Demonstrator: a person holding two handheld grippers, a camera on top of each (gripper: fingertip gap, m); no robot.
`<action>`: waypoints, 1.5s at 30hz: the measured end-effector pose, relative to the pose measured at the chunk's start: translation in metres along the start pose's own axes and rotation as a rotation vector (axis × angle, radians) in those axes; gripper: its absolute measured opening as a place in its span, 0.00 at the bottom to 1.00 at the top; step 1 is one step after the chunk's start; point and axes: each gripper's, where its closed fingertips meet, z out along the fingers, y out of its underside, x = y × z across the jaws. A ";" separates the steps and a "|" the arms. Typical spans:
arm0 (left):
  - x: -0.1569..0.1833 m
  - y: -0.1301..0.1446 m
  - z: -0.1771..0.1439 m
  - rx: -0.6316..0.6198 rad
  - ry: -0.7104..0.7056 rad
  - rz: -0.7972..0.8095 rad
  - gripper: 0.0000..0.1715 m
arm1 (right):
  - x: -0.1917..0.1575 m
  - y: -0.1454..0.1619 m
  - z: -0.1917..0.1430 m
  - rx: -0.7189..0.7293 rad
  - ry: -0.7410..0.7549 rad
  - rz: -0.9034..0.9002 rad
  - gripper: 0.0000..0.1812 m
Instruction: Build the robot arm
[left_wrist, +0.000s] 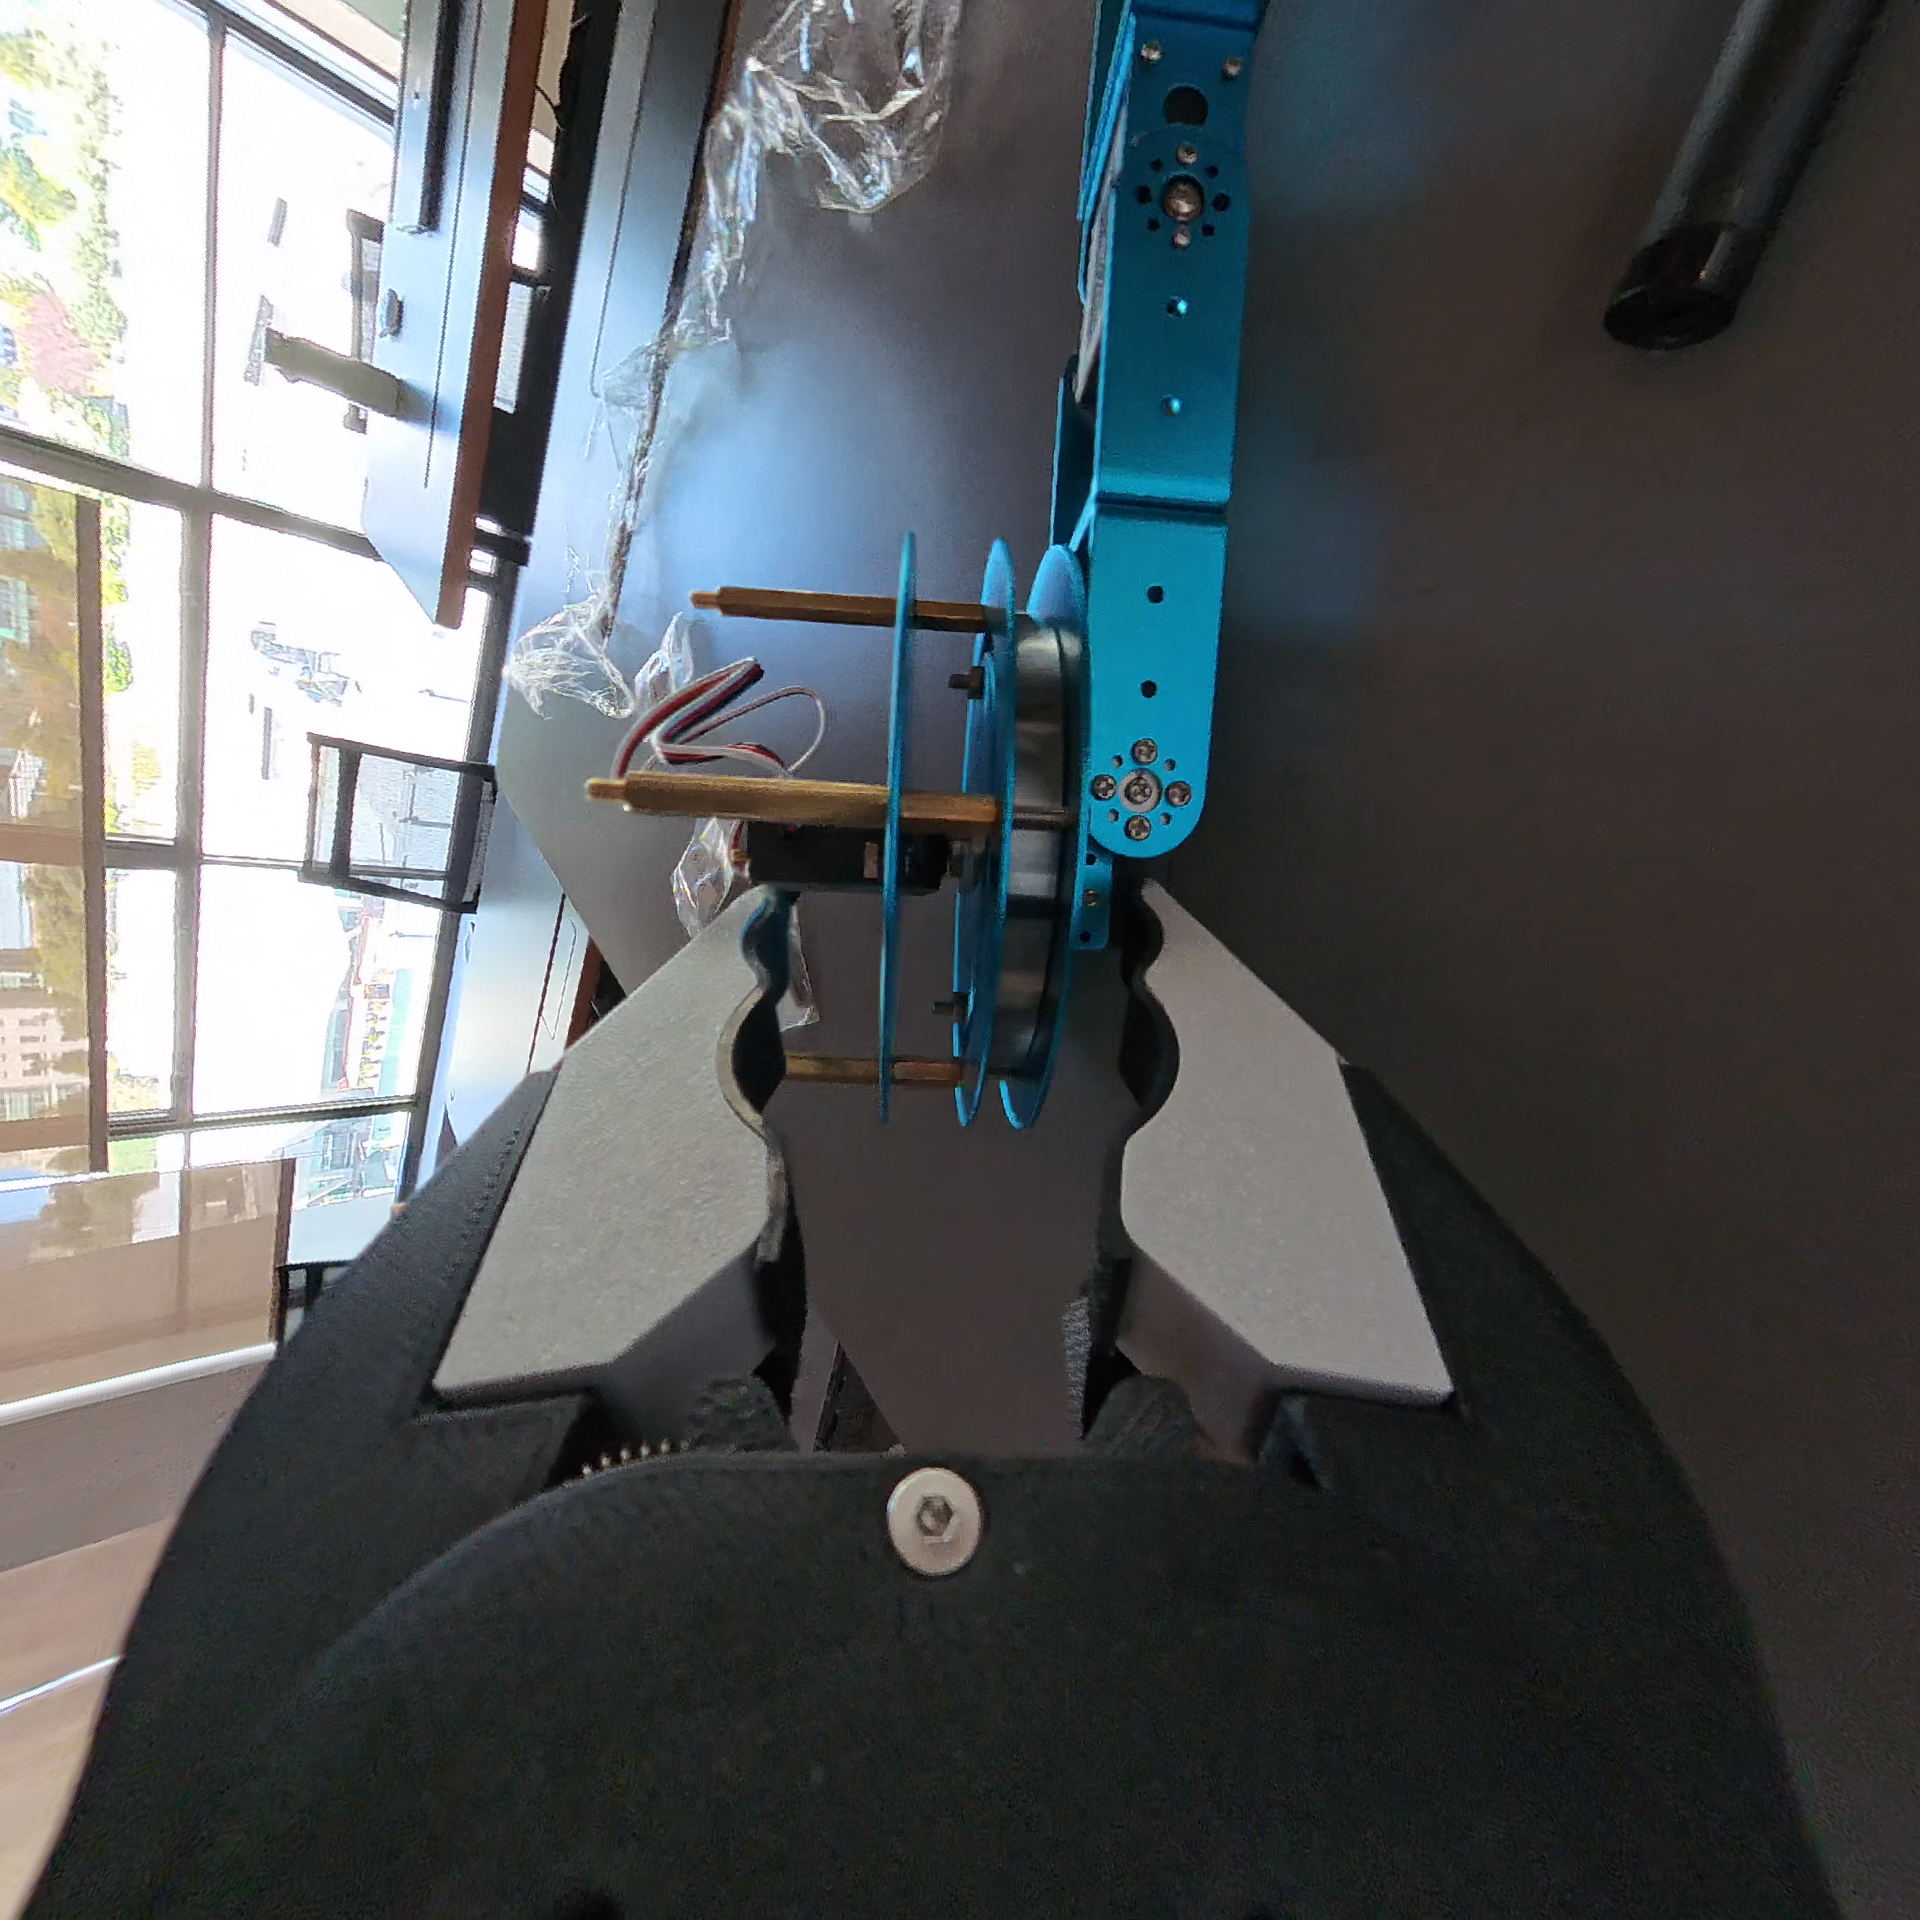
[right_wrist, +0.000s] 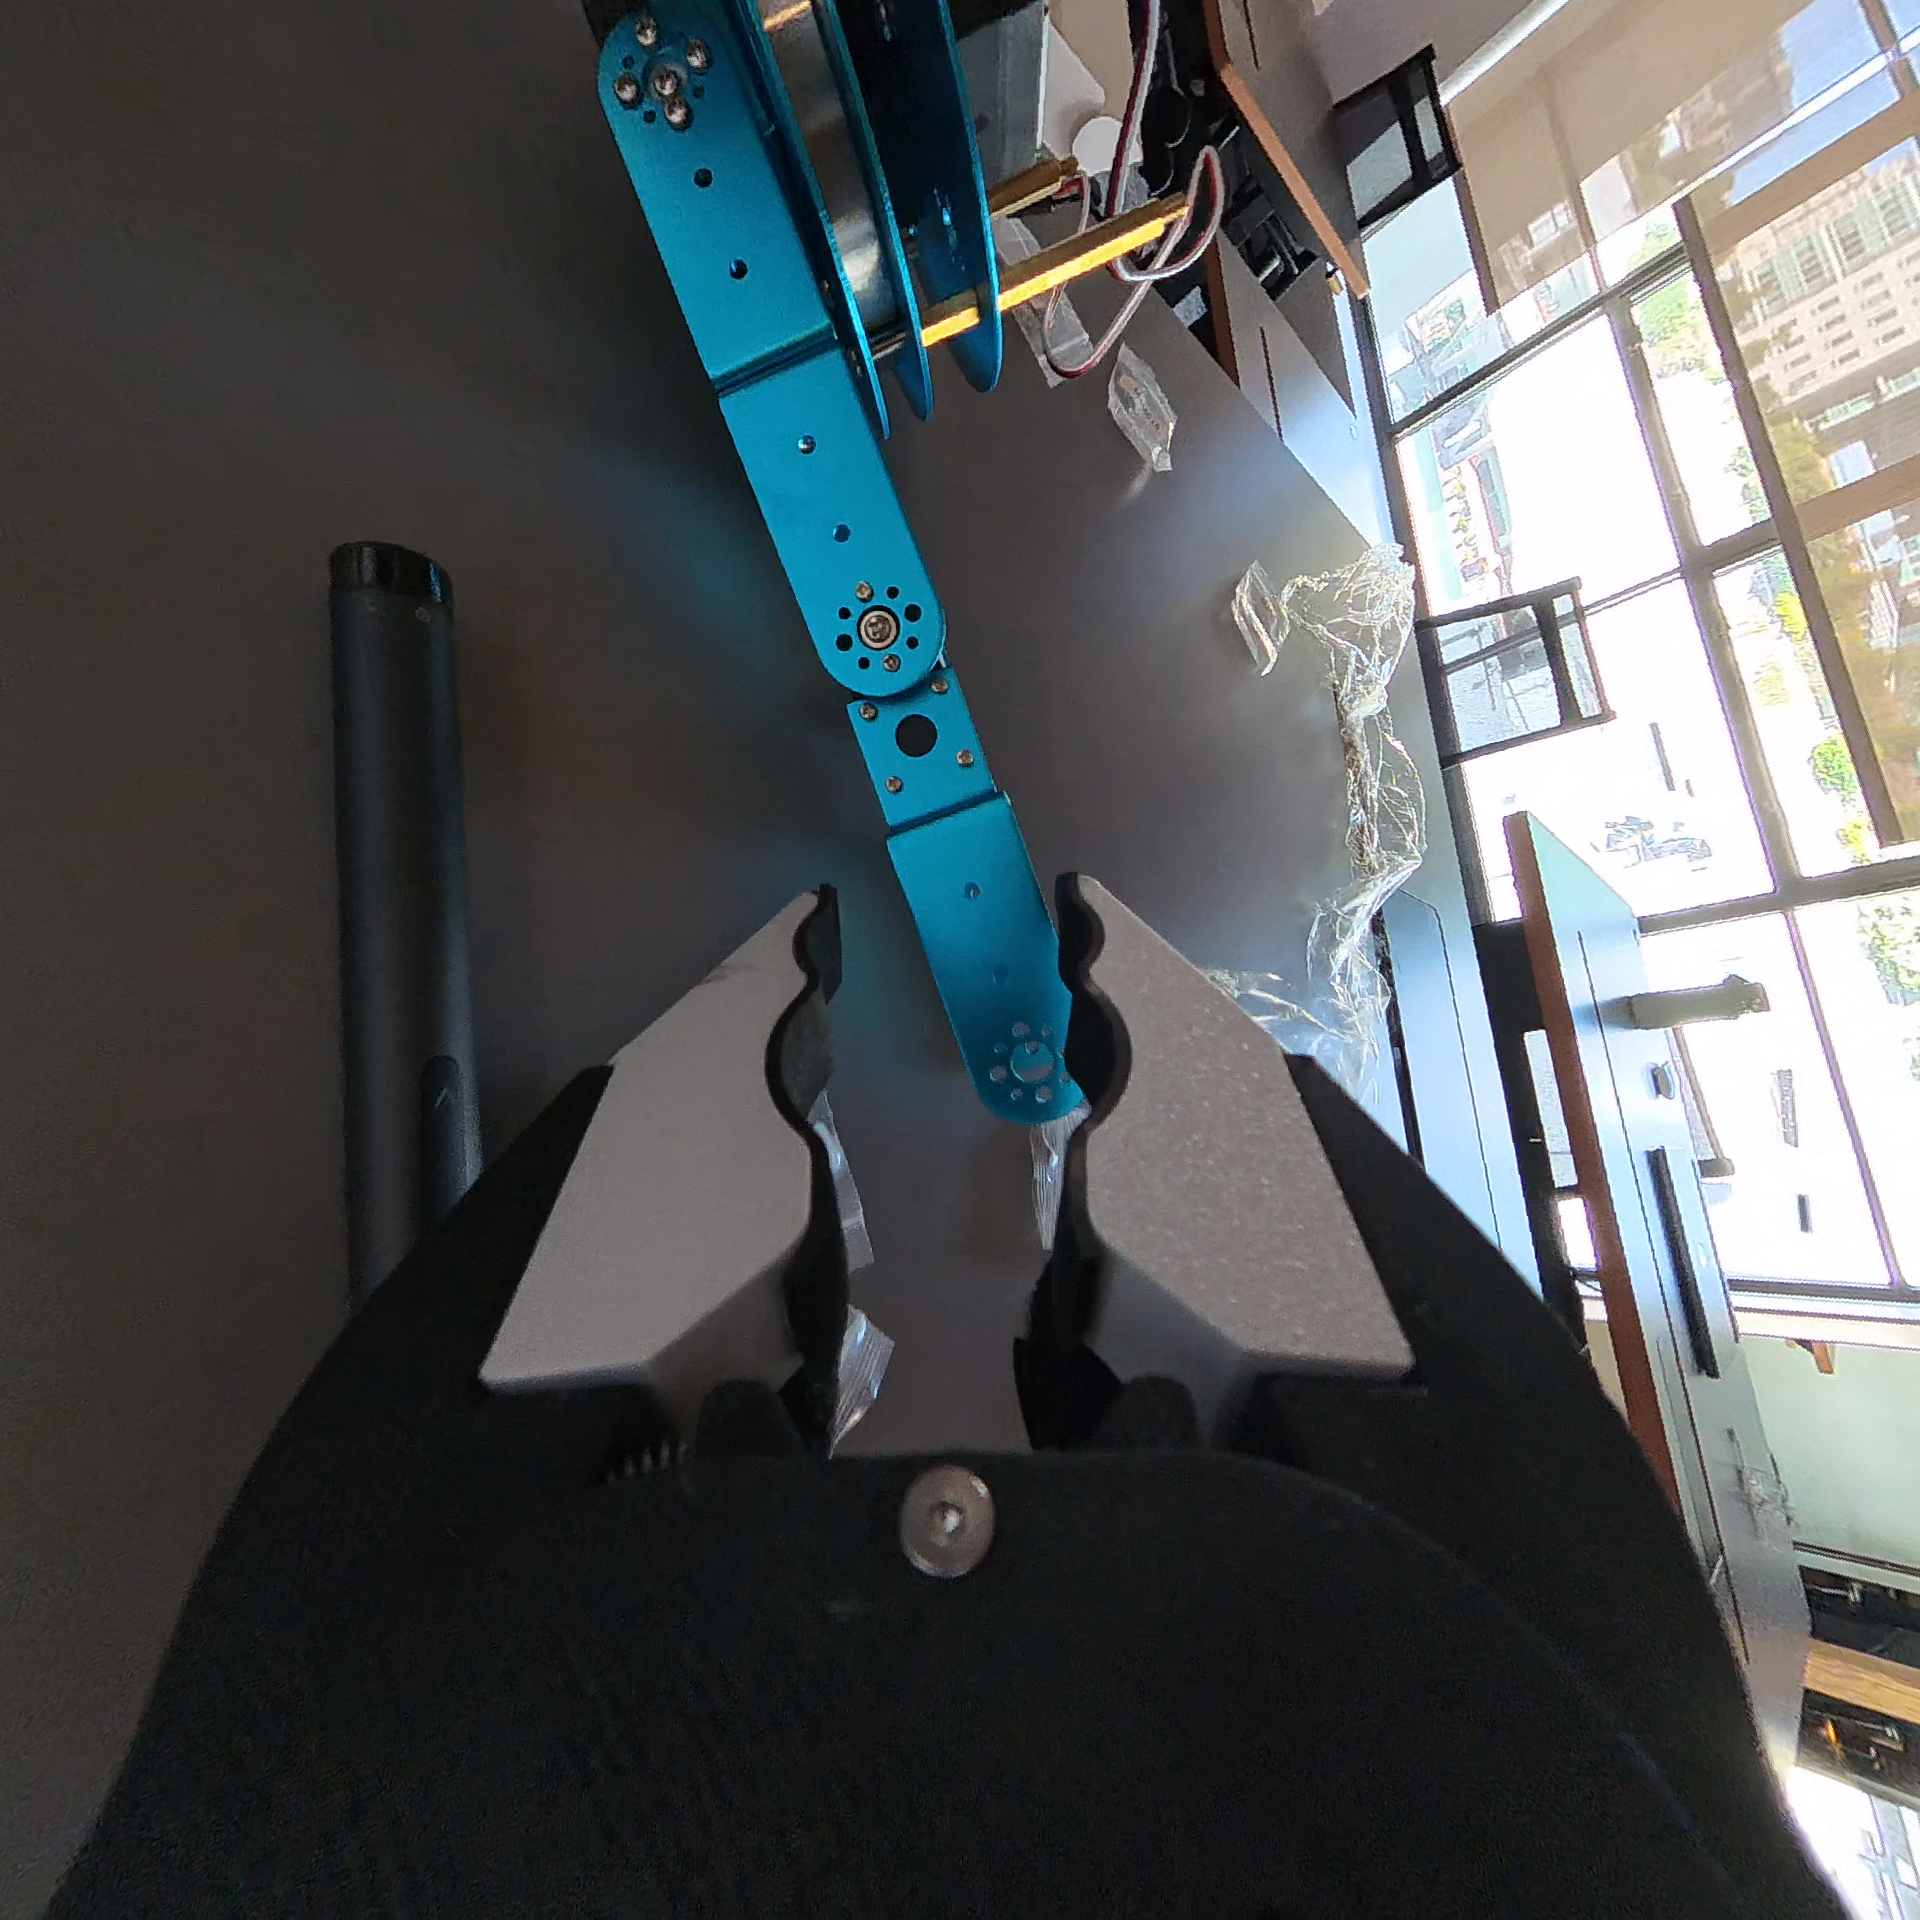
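Between the fingers of the left gripper, the round base of a blue metal arm is framed: three blue discs on edge, spaced by brass posts. The fingers are spread wide about the stack; whether either pad touches it cannot be told. Behind the discs, a small black motor and its looped wires are seen, with crumpled clear wrap farther off toward the far edge of the dark worktop.

In the right wrist view, the free end of the same blue arm is bracketed by the right gripper. Its fingers are parted; the bracket tip lies against the right-hand pad, with a gap left on the other side, so no firm clamp is shown. A dark tube lies alongside on the worktop, well apart.

Risks, as judged: with neither pair closed, the jointed arm could swing or slip at either end; a pad could catch on a thin disc edge or a post; the loose wires could be snagged and pulled from the motor.
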 end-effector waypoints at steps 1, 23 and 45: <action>-0.003 0.000 -0.004 0.006 -0.006 -0.023 0.38 | 0.000 0.001 -0.003 -0.006 0.003 0.010 0.24; 0.047 -0.067 -0.075 0.241 0.018 -0.626 0.22 | -0.039 -0.034 -0.054 0.035 -0.277 0.298 0.26; 0.041 -0.079 0.031 0.044 -0.005 0.086 0.27 | 0.005 0.011 0.013 0.036 -0.005 -0.430 0.21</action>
